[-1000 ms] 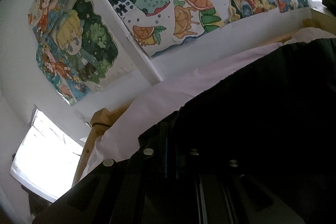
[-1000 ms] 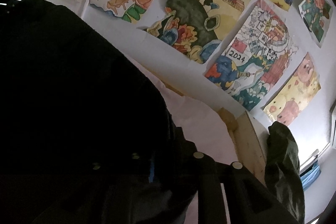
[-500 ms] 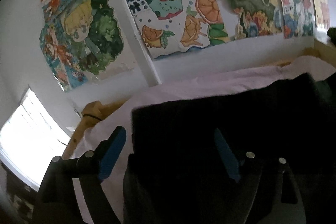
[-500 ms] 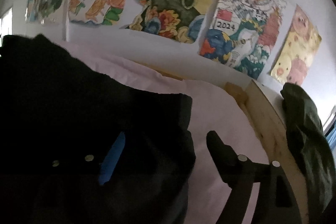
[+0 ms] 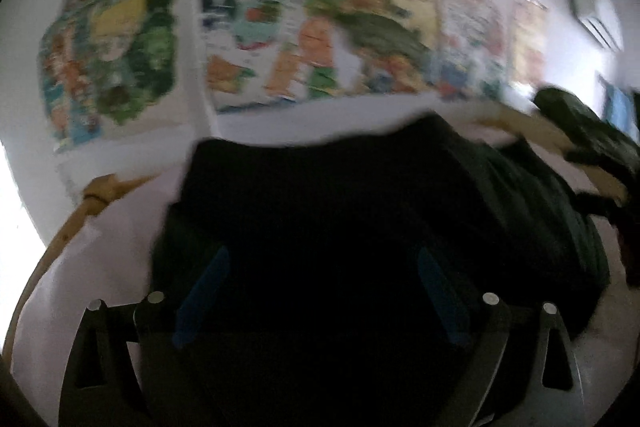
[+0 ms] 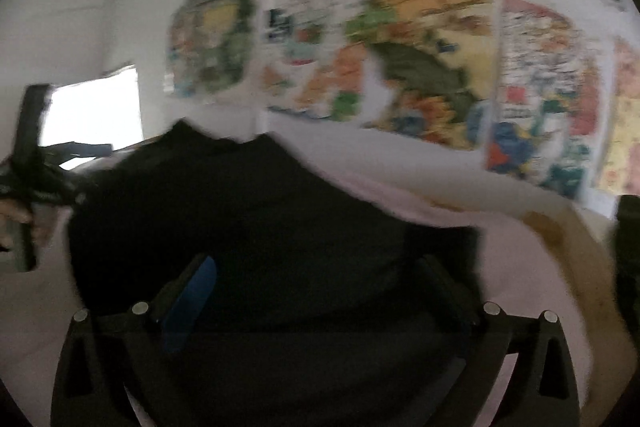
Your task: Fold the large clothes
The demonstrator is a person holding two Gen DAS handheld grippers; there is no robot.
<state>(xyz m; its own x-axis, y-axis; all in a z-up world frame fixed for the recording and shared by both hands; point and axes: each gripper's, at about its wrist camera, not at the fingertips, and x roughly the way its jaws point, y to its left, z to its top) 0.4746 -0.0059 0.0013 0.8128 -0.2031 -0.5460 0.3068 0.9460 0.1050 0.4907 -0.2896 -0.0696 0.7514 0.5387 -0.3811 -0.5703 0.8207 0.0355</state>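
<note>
A large black garment lies folded on a pale pink sheet over a wood-framed bed. My left gripper is open, its blue-padded fingers spread wide above the garment's near edge. In the right wrist view the same black garment fills the middle, and my right gripper is open above it with nothing held. The left gripper and the hand on it show at the left edge of the right wrist view. Both views are motion-blurred.
Colourful drawings cover the white wall behind the bed. A dark green garment hangs over the wooden bed rail at the right. A bright window is at the left. The wooden frame borders the sheet.
Both grippers have opened and let go of the black garment. They have drawn back and tilted, so the whole folded garment now lies in view on the sheet.
</note>
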